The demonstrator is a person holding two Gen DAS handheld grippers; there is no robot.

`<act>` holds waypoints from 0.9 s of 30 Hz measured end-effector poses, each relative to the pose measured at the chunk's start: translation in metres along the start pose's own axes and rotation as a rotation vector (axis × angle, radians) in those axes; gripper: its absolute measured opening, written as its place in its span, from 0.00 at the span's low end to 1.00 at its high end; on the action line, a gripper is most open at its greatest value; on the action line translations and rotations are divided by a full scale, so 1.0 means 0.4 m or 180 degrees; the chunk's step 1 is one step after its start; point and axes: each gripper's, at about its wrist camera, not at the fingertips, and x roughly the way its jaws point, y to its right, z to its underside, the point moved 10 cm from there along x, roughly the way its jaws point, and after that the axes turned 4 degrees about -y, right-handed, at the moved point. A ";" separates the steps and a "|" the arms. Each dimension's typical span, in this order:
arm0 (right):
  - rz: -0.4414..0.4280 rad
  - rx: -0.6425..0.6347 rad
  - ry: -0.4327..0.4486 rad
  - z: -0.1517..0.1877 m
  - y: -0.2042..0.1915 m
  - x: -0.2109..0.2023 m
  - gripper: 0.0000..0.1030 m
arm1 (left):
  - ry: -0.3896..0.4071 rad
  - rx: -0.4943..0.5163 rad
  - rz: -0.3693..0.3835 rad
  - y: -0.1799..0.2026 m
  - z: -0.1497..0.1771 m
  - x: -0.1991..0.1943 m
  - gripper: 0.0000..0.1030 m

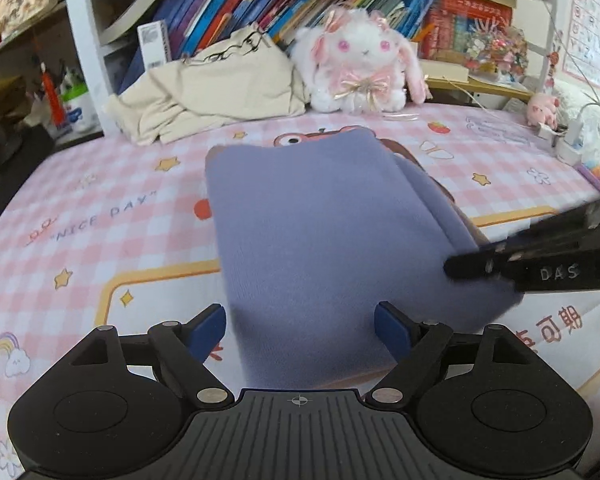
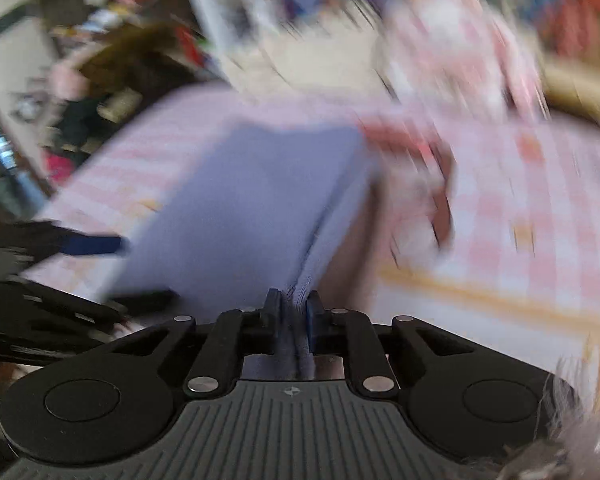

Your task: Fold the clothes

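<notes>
A folded lavender-blue garment point(image 1: 320, 232) lies on the pink checked bed sheet point(image 1: 100, 240). My left gripper point(image 1: 300, 332) is open, its blue-padded fingers straddling the garment's near end without pinching it. My right gripper point(image 2: 294, 312) is shut on the garment's point(image 2: 252, 208) right edge, with cloth bunched between the pads. In the left wrist view that right gripper point(image 1: 472, 266) enters from the right and meets the cloth's right corner. The right wrist view is heavily blurred by motion. The left gripper's blue finger point(image 2: 96, 245) shows at its left.
A cream garment pile point(image 1: 220, 88) and a white-pink plush rabbit point(image 1: 360, 60) sit at the far edge of the bed, before a bookshelf point(image 1: 300, 4). A small pink pig toy point(image 1: 542, 108) and chargers with cables point(image 1: 568, 136) lie at the far right.
</notes>
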 end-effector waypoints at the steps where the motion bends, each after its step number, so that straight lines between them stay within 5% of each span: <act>1: 0.0039 -0.0045 0.0007 0.001 -0.001 0.000 0.13 | 0.0001 -0.0009 -0.0014 -0.002 0.000 -0.003 0.81; 8: 0.0130 -0.0099 0.0043 -0.002 -0.002 -0.007 0.29 | 0.0172 0.0037 -0.0153 -0.004 -0.029 -0.052 0.84; 16: 0.0226 -0.0048 0.0091 0.000 -0.019 -0.041 0.64 | 0.0150 0.0122 -0.0134 0.020 -0.035 -0.070 0.91; 23: 0.0311 0.0240 0.0029 0.008 0.030 -0.050 0.70 | 0.0147 -0.0010 -0.0248 -0.009 -0.027 -0.056 0.95; 27: 0.0144 0.0588 -0.0068 0.011 0.063 -0.029 0.66 | 0.0088 -0.0192 -0.0068 -0.037 -0.027 -0.030 0.95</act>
